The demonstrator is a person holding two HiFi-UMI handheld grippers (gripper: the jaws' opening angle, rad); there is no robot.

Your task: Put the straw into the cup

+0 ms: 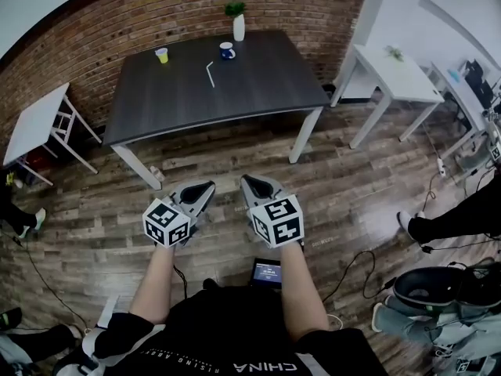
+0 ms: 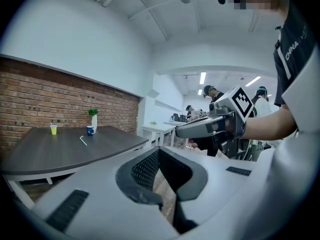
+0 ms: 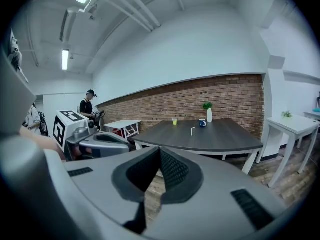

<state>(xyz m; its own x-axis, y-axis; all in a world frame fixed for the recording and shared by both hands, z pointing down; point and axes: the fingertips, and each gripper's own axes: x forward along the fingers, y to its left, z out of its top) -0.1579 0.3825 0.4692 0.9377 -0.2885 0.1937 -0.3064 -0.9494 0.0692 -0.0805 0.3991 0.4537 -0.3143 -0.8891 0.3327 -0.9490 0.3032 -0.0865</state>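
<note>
Both grippers are held low over the wooden floor (image 1: 352, 202), side by side, close to the person's body. Left gripper (image 1: 205, 188): jaws closed together, nothing between them. Right gripper (image 1: 248, 182): jaws likewise closed, empty. Straw (image 1: 210, 74) lies flat on the dark table (image 1: 266, 92), well apart from both grippers, near the blue mug (image 1: 227, 51). Yellow cup (image 1: 161, 55) stands further left. White vase (image 1: 238, 27) with plant stands just behind the mug.
</note>
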